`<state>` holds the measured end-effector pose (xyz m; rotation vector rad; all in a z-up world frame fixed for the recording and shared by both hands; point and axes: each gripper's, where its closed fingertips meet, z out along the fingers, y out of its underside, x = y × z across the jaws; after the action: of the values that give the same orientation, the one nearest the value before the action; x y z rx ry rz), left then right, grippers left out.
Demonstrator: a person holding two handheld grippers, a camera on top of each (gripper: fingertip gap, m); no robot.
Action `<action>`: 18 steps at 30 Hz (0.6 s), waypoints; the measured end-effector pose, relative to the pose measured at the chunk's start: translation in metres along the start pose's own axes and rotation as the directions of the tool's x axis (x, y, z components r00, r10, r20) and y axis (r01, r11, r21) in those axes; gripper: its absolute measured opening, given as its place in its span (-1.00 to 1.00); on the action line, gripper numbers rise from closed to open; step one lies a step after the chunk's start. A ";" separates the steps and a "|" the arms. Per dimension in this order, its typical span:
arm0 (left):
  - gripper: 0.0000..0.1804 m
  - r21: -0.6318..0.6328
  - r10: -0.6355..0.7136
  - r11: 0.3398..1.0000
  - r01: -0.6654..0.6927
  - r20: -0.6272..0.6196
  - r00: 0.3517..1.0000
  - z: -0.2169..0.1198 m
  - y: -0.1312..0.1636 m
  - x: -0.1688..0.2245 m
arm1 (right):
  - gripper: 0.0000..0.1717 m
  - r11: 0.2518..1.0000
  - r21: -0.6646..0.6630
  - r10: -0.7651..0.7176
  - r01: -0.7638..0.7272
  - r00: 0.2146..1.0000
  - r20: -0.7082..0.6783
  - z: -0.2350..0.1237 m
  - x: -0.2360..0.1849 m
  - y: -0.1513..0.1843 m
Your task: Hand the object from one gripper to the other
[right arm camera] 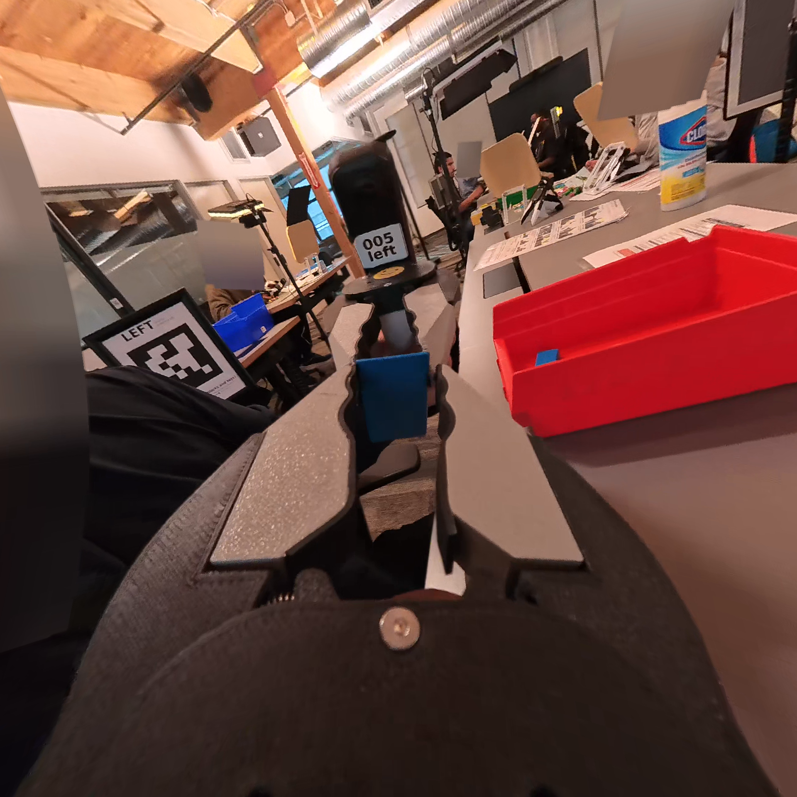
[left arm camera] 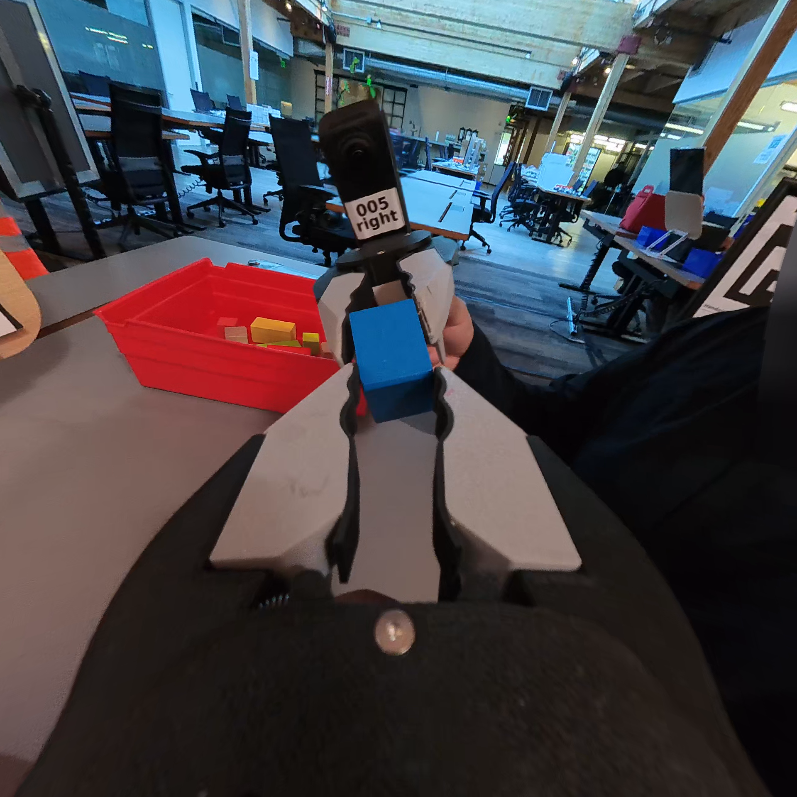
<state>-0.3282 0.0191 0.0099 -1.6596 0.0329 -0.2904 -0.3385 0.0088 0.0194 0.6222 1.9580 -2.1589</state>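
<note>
The blue wooden cube hangs mid-frame in both views, above the grey bench edge, between the two grippers. The left gripper fingers press its near end. The right gripper fingers bracket the far end, one side apparently short of contact. I judge the handover mid-way: release remains.

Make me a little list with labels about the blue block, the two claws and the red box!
block: blue block, up in the air between both claws
left claw: both pads against the block's near end
right claw: around its other end; one pad touching, the other side unclear
red box: on the grey table
in the box: small yellow, green, red and plain wooden blocks
</note>
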 end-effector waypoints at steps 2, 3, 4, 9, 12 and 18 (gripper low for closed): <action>-0.68 0.008 -0.038 0.999 0.038 0.001 0.999 0.000 0.002 -0.003 | -0.66 0.999 0.008 -0.037 0.037 0.999 -0.031 0.001 0.002 -0.001; -0.68 0.004 -0.061 0.998 0.061 -0.001 0.998 0.000 0.004 -0.005 | -0.66 0.998 0.011 -0.057 0.057 0.997 -0.050 0.002 0.004 -0.001; -0.68 -0.002 -0.082 0.997 0.082 0.000 0.997 0.001 0.006 -0.007 | -0.66 0.997 0.015 -0.074 0.075 0.995 -0.066 0.003 0.006 -0.002; -0.68 -0.004 -0.110 0.994 0.110 -0.021 0.994 -0.001 0.009 -0.005 | -0.66 0.997 0.002 -0.073 0.073 0.997 -0.040 0.006 0.005 0.002; -0.68 -0.017 -0.104 0.994 0.104 -0.025 0.994 0.000 0.010 -0.003 | -0.65 0.999 -0.001 -0.037 0.037 0.999 0.006 0.006 0.001 0.004; -0.68 -0.031 -0.114 0.993 0.114 0.001 0.994 0.001 0.013 -0.007 | -0.66 0.999 -0.034 -0.042 0.041 0.999 -0.027 0.006 0.006 0.008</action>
<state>-0.3324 0.0201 -0.0041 -1.6954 -0.0566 -0.3790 -0.3418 0.0033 0.0104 0.6146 2.0337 -2.1481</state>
